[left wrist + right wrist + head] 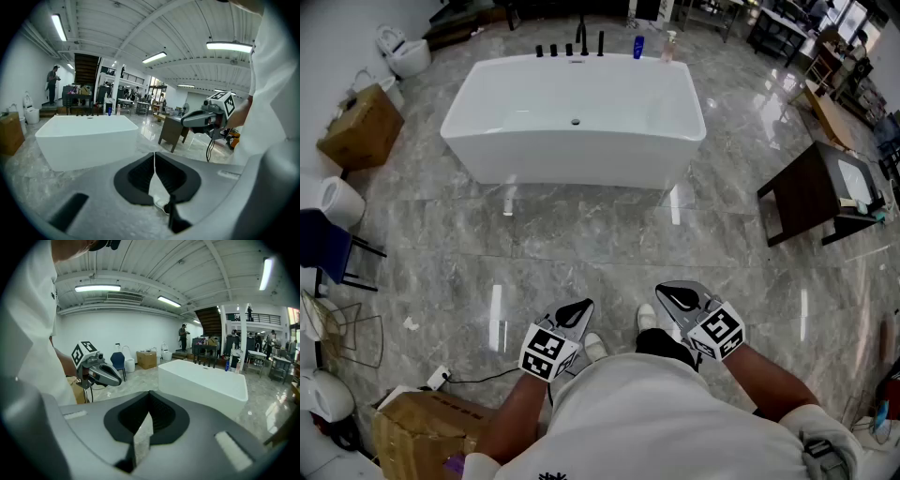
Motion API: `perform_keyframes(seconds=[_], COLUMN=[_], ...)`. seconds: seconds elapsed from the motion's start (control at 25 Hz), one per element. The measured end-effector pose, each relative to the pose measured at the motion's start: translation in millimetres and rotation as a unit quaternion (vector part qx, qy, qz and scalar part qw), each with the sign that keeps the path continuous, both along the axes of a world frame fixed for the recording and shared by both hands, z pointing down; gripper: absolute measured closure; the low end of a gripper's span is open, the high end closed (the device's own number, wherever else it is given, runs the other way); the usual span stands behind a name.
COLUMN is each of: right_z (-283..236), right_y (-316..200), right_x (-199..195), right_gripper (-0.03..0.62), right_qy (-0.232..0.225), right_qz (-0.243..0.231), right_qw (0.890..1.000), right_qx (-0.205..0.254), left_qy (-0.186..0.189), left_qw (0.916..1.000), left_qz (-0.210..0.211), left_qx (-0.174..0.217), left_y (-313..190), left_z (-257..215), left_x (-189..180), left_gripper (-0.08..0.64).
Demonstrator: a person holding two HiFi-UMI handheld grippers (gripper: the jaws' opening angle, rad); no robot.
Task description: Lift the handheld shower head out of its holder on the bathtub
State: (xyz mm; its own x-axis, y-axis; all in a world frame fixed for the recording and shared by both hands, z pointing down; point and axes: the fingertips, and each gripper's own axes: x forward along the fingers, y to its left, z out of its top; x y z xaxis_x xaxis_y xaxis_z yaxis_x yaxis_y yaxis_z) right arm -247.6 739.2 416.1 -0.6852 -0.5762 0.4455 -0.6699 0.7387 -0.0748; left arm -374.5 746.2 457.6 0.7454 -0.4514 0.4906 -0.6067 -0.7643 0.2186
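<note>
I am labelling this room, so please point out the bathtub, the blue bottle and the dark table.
bathtub [572, 164]: head view, front wall.
blue bottle [638, 46]: head view, its body.
dark table [797, 195]: head view, its side panel.

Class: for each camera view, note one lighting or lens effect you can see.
Head view: light streaks glare on the polished floor before the bathtub. Left gripper view: fisheye bends the ceiling beams, corners black. Right gripper view: same curvature; the ceiling lamp is blown out.
</note>
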Motion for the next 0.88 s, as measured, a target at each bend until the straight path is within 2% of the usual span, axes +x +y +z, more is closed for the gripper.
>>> perform_keyframes(seconds=[0.28, 0.48, 0.76, 0.88], right_z=[-1, -4, 1, 2], right_y=[-27, -57, -96, -111], right_x=[28, 65, 146, 179], right_gripper=[0.581, 0.581, 0.578, 0.578], right_qy=[0.0, -0.011, -0.042, -0.05], right_qz=[-0.015, -0.015, -0.024, -0.019], right_qw=[1.0, 1.0, 0.999, 0.999], right_qx=[0.005, 0.008, -0.002, -0.001], left_qy=[0.008, 0.026, 0.03, 0.028], left_qw=[0.9998, 0.9987, 0.9964, 0.9958], left_qz=[-0.016, -0.042, -0.071, -0.08], left_qx=[0.005, 0.015, 0.034, 0.035], left_y=[-35, -84, -159, -182], left_z=[-9, -27, -45, -47], left_x=[33, 69, 147, 176], left_gripper=[0.526, 0.413, 0.294, 0.272])
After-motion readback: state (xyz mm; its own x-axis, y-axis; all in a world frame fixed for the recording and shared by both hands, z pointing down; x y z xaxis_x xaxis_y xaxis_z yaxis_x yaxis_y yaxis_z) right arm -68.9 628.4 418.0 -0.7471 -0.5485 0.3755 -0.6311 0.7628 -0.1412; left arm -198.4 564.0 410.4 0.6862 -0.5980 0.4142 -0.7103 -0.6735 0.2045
